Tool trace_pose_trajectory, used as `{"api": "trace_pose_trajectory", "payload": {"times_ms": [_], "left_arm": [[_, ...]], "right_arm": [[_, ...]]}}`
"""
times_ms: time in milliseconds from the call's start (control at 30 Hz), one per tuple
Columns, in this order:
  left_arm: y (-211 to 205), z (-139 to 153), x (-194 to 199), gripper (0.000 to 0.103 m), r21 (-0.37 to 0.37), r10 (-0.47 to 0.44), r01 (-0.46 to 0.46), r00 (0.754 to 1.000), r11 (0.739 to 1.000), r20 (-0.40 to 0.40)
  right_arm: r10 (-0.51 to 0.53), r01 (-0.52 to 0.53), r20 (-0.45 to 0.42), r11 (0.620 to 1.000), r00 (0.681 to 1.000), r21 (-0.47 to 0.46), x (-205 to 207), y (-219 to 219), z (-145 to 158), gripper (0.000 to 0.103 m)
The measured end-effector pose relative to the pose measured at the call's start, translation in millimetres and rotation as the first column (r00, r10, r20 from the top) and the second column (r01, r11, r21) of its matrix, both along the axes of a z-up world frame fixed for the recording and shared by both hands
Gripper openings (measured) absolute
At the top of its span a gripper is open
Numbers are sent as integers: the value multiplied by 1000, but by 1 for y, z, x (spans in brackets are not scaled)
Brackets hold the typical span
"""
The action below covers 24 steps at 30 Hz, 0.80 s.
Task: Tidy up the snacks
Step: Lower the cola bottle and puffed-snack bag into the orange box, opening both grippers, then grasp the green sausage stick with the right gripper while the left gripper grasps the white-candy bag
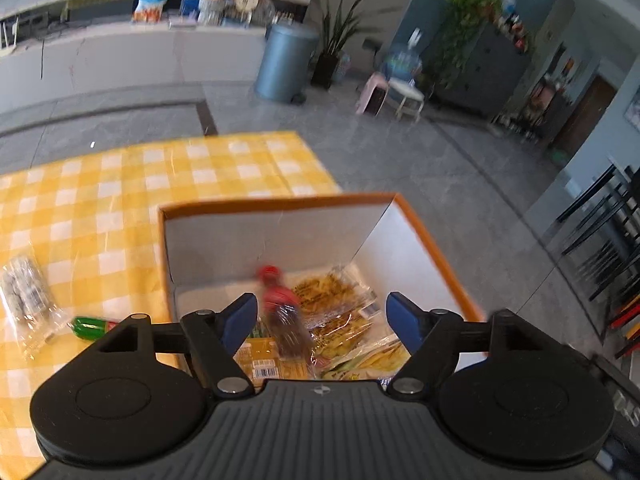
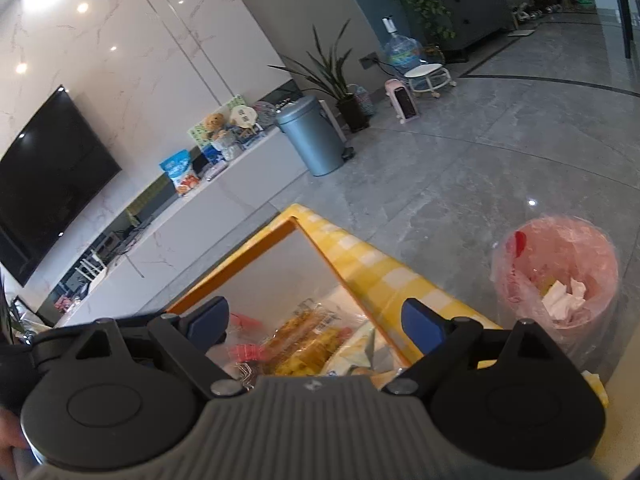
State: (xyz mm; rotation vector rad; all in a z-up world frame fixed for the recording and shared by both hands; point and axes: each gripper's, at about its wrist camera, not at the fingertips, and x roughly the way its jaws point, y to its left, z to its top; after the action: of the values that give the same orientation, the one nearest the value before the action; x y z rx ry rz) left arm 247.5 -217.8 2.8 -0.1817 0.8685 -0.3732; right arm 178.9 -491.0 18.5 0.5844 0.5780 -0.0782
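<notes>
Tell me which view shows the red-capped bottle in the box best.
The left wrist view: the red-capped bottle lies blurred but whole in the orange-rimmed box. The right wrist view shows only pink-red bits by its gripper finger; I cannot tell if they are the bottle.

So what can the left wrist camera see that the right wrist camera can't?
Only the left wrist view shows the clear packet and green item lying on the checked tablecloth, plus the red-capped bottle in the box. Only the right wrist view shows the TV and pink bin on the floor. Both show the orange-rimmed box holding yellow snack packs, and the blue-grey trash can.
</notes>
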Motion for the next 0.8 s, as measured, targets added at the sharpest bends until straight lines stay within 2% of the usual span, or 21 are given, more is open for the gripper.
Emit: {"api": "trace_pose_trajectory", "payload": {"times_ms": [167,300,367,433,467,533,567,600,633,700,767,800], "left_arm": [[36,31,-29,87,48,41,-44,997,998,70],[89,48,-47,89,112,133,-145,985,983,110],[117,49,-50,89,145,181,-195,978,970,103],[145,46,-48,89,180,228,-237,971,955,73],[158,43,-47,89,191,251,-257,966,947,58],[183,38,-47,89,192,294,-295,955,936,34],[194,34,-48,89,186,308,-307,951,933,27],[204,30,-48,89,181,318,-316,948,931,19],[213,24,-48,89,179,330,-326,944,928,9],[228,13,-46,89,176,355,-347,935,921,-16],[240,2,-43,89,183,367,-354,929,917,-41],[245,-2,-44,89,187,375,-360,926,914,-53]], "right_arm": [[93,-88,91,994,991,-58,-3,17,19,92],[193,-179,166,979,967,-95,-7,45,35,92],[270,-243,179,957,946,-156,-5,68,43,91],[379,-334,152,908,913,-253,1,98,52,82],[450,-396,126,865,884,-307,5,114,56,77],[589,-521,61,754,806,-401,13,149,63,77],[647,-576,12,686,762,-444,19,168,64,73],[697,-626,-50,608,716,-488,26,187,64,66],[736,-673,-123,522,666,-524,34,206,62,64],[773,-757,-279,362,570,-544,53,239,52,57],[764,-817,-424,227,487,-529,73,267,35,46],[750,-839,-488,162,447,-519,83,279,26,44]]}}
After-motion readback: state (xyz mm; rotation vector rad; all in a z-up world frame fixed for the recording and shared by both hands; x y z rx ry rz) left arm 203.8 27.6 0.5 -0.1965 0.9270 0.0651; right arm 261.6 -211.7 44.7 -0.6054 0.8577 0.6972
